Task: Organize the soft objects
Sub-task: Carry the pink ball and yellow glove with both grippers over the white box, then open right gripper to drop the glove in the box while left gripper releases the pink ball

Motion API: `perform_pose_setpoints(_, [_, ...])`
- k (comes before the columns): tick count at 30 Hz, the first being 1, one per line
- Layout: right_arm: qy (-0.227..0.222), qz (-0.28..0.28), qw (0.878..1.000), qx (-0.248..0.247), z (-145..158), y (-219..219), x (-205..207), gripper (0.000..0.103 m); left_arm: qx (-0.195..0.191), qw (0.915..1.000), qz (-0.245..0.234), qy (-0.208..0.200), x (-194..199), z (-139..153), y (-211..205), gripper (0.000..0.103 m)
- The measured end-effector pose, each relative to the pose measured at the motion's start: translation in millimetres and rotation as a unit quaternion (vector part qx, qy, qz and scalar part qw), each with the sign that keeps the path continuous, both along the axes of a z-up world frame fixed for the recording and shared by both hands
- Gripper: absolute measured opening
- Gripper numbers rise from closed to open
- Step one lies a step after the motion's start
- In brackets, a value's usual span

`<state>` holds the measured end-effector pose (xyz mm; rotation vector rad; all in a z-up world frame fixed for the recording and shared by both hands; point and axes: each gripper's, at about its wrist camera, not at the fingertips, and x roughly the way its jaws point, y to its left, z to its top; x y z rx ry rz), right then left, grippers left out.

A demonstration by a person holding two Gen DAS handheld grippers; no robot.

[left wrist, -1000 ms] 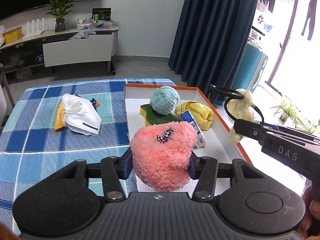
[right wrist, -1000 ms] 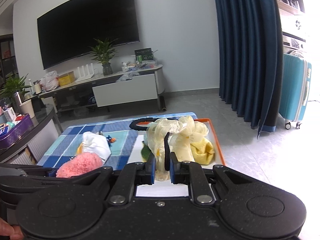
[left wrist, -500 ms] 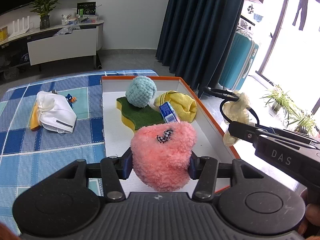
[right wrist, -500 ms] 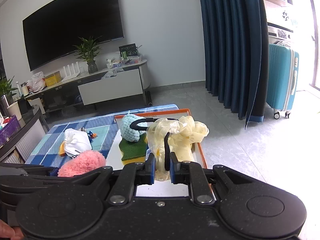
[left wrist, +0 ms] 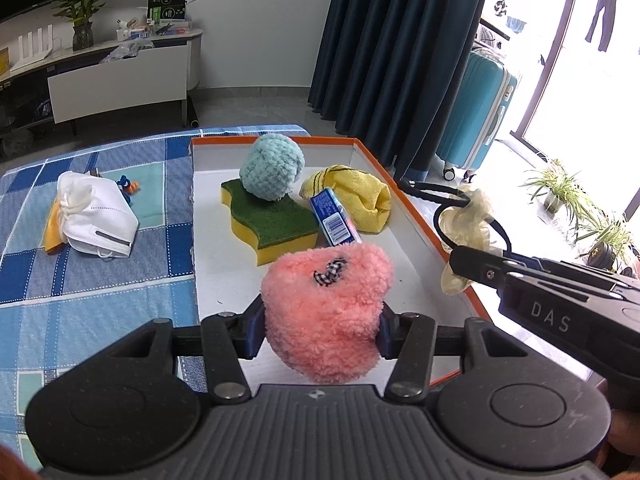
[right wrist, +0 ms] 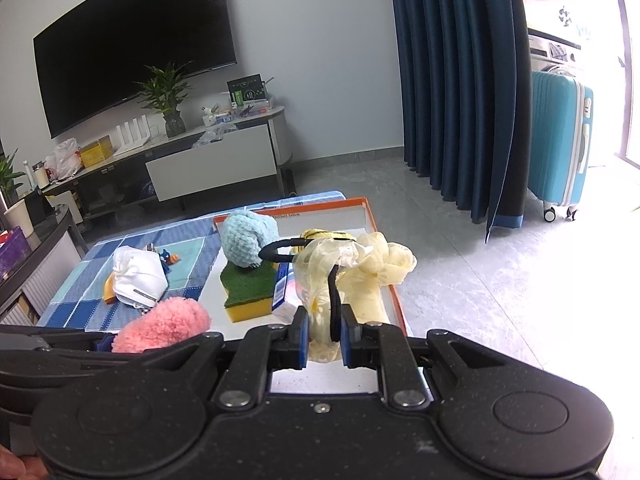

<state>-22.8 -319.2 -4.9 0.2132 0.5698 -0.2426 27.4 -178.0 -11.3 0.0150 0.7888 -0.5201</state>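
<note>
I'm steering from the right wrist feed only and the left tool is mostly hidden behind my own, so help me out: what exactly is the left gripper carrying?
Observer: The left gripper is shut on a pink fluffy pouch with a small checked bow on top.
Operator: Is it over the tray yet?
Observer: Yes, in the left wrist view it hangs above the near, bare part of the orange-rimmed tray, in front of the sponge.
Operator: And my load, from that side?
Observer: The right gripper is shut on the pale glove bundle with its black band, which sits at the tray's right rim, partly outside it.
</note>
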Motion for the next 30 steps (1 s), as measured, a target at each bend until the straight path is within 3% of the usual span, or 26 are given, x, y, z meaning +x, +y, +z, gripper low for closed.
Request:
perform_pose_setpoints(5, [0.007, 0.0, 1.0, 0.002, -4.0, -2.0, 5.9, 0.024, 0.001, 1.0, -0.001, 0.004, 2.3, -2.3, -1.8, 0.052])
perform_pose_setpoints(9, [0.012, 0.003, 1.0, 0.007, -7.0, -3.8, 8.0, 0.048, 0.003, 1.0, 0.0, 0.006, 4.2, -4.0, -1.9, 0.052])
perform_pose_setpoints(18, [0.0, -0.009, 1.0, 0.007, -2.9, -7.6, 0.4, 0.048, 0.003, 0.9999, -0.006, 0.01, 3.8, -7.1, -5.4, 0.053])
perform_pose_setpoints(20, [-0.003, -0.009, 1.0, 0.009, -1.4, -8.5, -1.1, 0.048, 0.002, 0.9999, -0.012, 0.012, 4.3, -7.7, -6.9, 0.057])
perform_pose_setpoints(22, [-0.006, -0.009, 1.0, 0.007, 0.2, -7.2, -1.8, 0.048, 0.003, 0.9998, -0.016, 0.014, 3.7, -8.2, -8.4, 0.076])
perform_pose_setpoints(26, [-0.012, -0.008, 1.0, 0.005, 4.2, -5.7, -3.3, 0.048, 0.007, 0.9999, -0.012, 0.008, 1.3, -5.1, -7.1, 0.085])
perform_pose_setpoints(30, [-0.016, -0.005, 1.0, 0.002, 8.5, -2.5, -4.7, 0.048, 0.0, 1.0, 0.002, 0.007, 2.0, -2.1, 1.5, 0.086])
